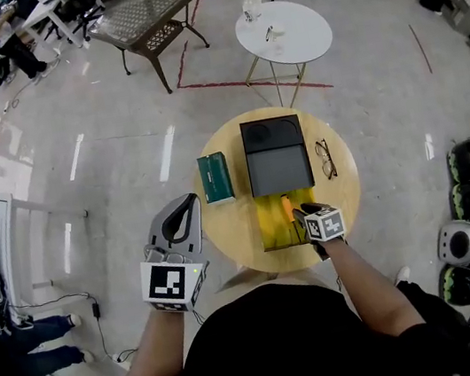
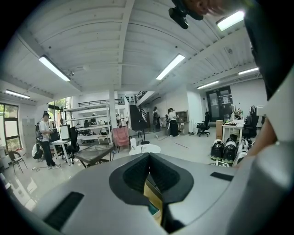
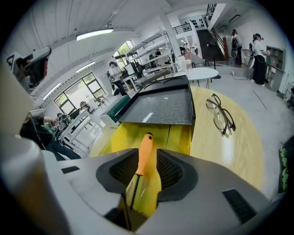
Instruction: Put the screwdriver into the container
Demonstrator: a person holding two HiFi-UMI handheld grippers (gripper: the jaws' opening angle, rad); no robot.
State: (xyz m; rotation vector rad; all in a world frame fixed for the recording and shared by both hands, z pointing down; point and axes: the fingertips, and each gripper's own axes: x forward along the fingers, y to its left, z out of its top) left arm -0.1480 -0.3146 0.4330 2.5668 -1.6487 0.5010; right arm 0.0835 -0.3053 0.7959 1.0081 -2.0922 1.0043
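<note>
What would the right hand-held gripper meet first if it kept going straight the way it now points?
The right hand-held gripper would most likely meet the orange-handled screwdriver lying between its open jaws, then the yellow container floor just beneath; depth is hard to judge.

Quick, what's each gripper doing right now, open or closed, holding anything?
Left gripper: closed, empty.
Right gripper: open, with the screwdriver between its jaws but not pinched.
</note>
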